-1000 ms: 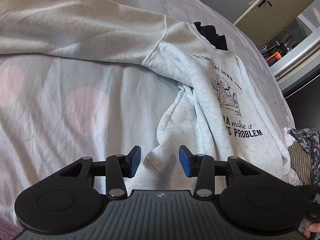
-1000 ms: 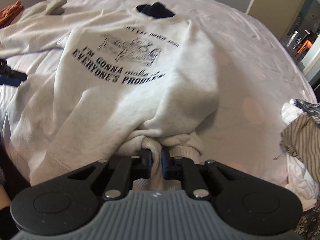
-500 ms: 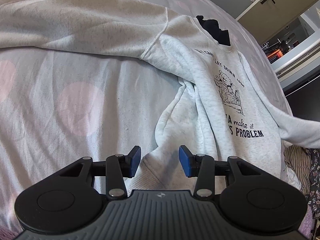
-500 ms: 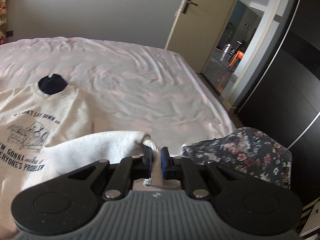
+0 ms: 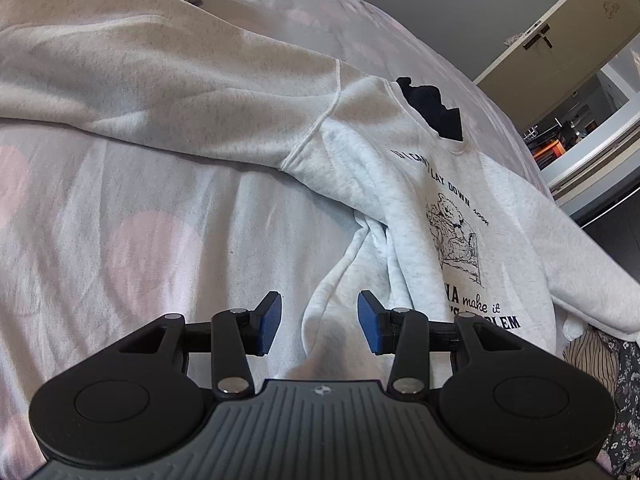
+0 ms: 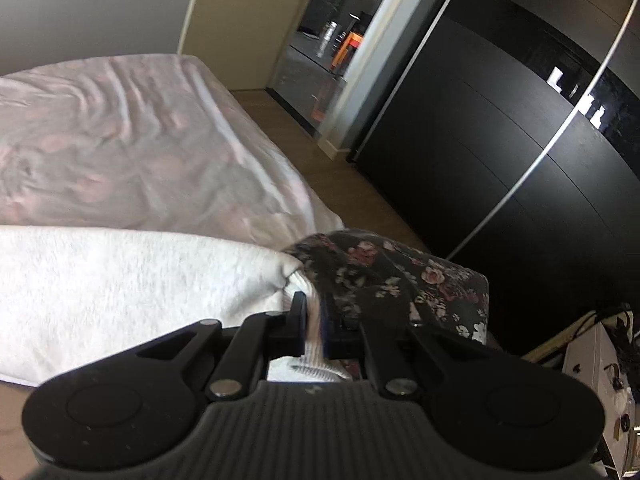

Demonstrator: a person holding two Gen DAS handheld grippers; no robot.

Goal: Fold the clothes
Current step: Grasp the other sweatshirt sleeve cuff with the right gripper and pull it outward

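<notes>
Fleecy matt sweatshirt (image 5: 420,208), glossy wardrobe (image 6: 520,140)

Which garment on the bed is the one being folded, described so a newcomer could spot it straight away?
Start at the bed, covered in a pale sheet with faint pink dots. Spread across it lies the light grey sweatshirt, one sleeve stretched out and its cuff pinched in the right gripper. Unlike the dark floral cloth and the striped fabric at the bed's edge, it carries a bear drawing and dark printed lettering.

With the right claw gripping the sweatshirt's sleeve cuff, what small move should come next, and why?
Probably carry the cuff back over the sweatshirt chest: the right claw grips it out beside the floral garment, while the left claw hovers open over the hem.
</notes>
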